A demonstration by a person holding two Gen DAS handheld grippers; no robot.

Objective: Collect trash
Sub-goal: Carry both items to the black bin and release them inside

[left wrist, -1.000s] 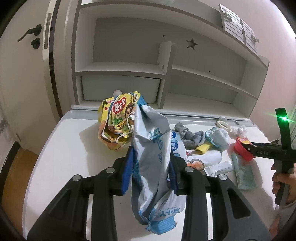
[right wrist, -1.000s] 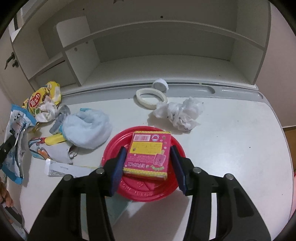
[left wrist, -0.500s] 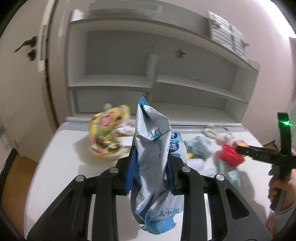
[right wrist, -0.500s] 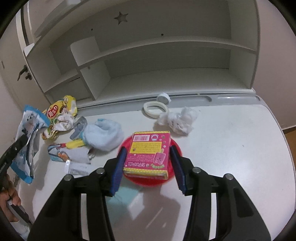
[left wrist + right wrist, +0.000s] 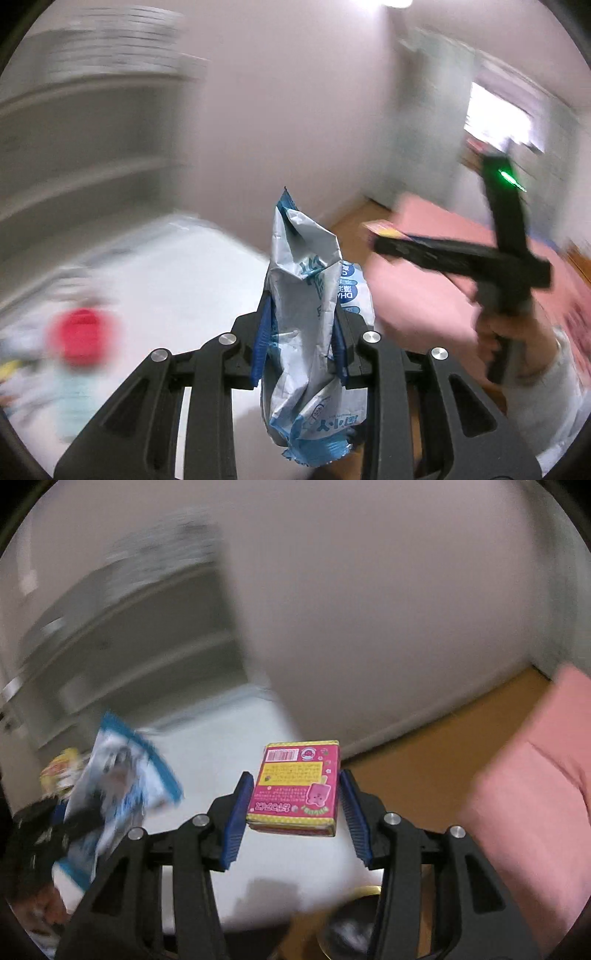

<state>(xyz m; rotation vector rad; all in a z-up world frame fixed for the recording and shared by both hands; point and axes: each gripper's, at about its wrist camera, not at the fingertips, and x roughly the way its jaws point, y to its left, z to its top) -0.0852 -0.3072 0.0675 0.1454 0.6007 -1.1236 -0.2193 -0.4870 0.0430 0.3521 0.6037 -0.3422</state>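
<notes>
My left gripper (image 5: 300, 339) is shut on a crumpled blue and silver snack bag (image 5: 306, 332) and holds it upright in the air above the white table (image 5: 177, 280). The bag also shows blurred in the right wrist view (image 5: 114, 786). My right gripper (image 5: 293, 808) is shut on a pink and yellow carton (image 5: 295, 786), held above the table's right edge. The right gripper also shows in the left wrist view (image 5: 384, 243), to the right of the bag. Both views are blurred by motion.
A red plate (image 5: 81, 332) and other litter lie blurred on the table at the left. A yellow snack bag (image 5: 61, 771) lies far left. White shelves (image 5: 129, 635) stand behind. A pink bed (image 5: 535, 794) and wooden floor (image 5: 424, 746) are on the right.
Both grippers have swung to the right, away from the shelves, each carrying its item. The carton has lifted off the red plate, which stays on the table.
</notes>
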